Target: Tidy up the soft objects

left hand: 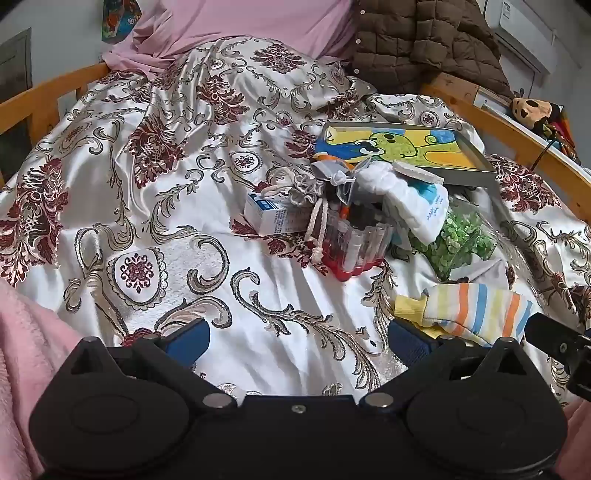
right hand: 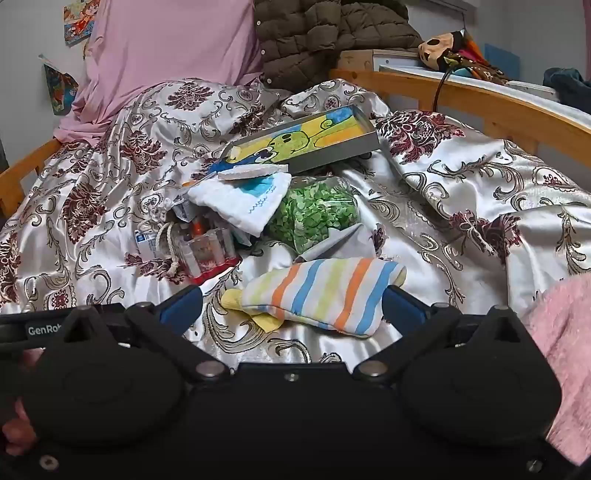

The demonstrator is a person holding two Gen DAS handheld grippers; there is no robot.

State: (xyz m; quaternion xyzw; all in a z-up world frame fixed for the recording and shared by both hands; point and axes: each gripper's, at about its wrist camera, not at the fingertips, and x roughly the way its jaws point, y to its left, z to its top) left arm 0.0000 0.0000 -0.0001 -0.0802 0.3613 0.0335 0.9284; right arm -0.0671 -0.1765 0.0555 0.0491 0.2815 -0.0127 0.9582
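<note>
Both grippers hang over a bed (left hand: pixel 155 192) spread with a shiny floral cover, tilted down toward it. The left gripper (left hand: pixel 298 338) has its jaws spread wide with only bare cover between them. The right gripper (right hand: pixel 291 308) is equally wide apart, and the near end of a striped sock (right hand: pixel 325 295) lies between its blue pads; the pads look just clear of the cloth, though the right one is so near that contact is hard to rule out.

The sock lies flat on the cover, near the right gripper, with a yellow piece (right hand: pixel 236 299) poking out at its left end. In the left view the same sock (left hand: pixel 476 306) sits at the near right, just beyond that gripper's right finger.

Farther off is a small heap. A white cloth (right hand: pixel 240 205) with a blue patch rests against a bag of green bits (right hand: pixel 314 214). Left of these stand a clear container with a red base (right hand: pixel 207 254), a drawstring pouch (left hand: pixel 306 192) and a small white box (left hand: pixel 269 218). A grey folded piece (right hand: pixel 332 247) lies between bag and sock. A framed picture (right hand: pixel 306 136) leans tilted at the far side of the heap.

At the far end are a pink pillow (right hand: pixel 166 48) and a brown jacket (right hand: pixel 317 33); a plush toy (right hand: pixel 443 48) sits on the shelf past the right bed rail. Pink fleece sleeves (right hand: pixel 557 354) show at the frame edges.
</note>
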